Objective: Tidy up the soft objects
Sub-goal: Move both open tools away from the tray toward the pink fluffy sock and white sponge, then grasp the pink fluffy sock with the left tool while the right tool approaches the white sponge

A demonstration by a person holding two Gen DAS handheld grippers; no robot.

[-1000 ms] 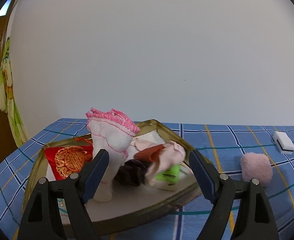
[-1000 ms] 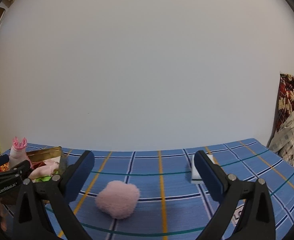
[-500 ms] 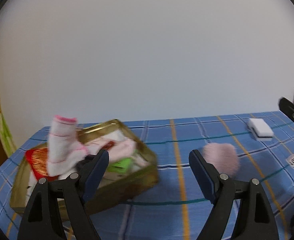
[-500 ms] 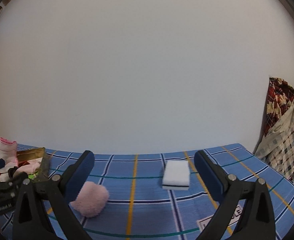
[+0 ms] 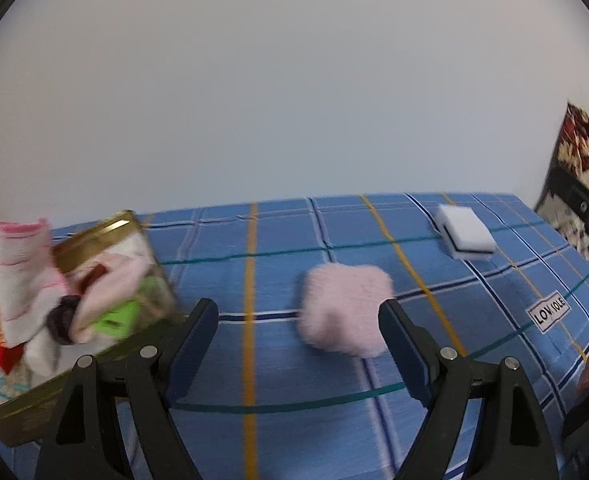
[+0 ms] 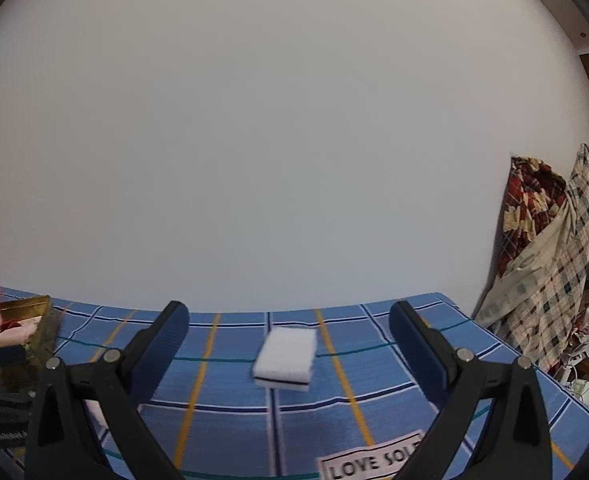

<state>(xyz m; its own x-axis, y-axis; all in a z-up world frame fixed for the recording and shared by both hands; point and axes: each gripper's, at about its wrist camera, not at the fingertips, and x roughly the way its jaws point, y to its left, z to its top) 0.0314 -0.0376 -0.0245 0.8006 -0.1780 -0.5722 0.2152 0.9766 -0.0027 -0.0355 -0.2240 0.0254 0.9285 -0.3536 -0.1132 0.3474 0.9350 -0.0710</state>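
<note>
Blue cloth (image 5: 278,240); left claw (image 5: 298,336) gapes, tilted toward puff (image 5: 344,310).

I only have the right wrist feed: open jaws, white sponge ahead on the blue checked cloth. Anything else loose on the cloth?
Observer: Yes. A pink fluffy pad lies on the cloth between the tin and the white sponge, apart from both.
Operator: Where is the left gripper?
Observer: The left gripper is open and empty, with the pad just ahead between its fingers, untouched.
Operator: What does the tin hold?
Observer: The gold tin holds a heap: a white sock with pink trim, pale pink fabric, something green and a red pouch.
</note>
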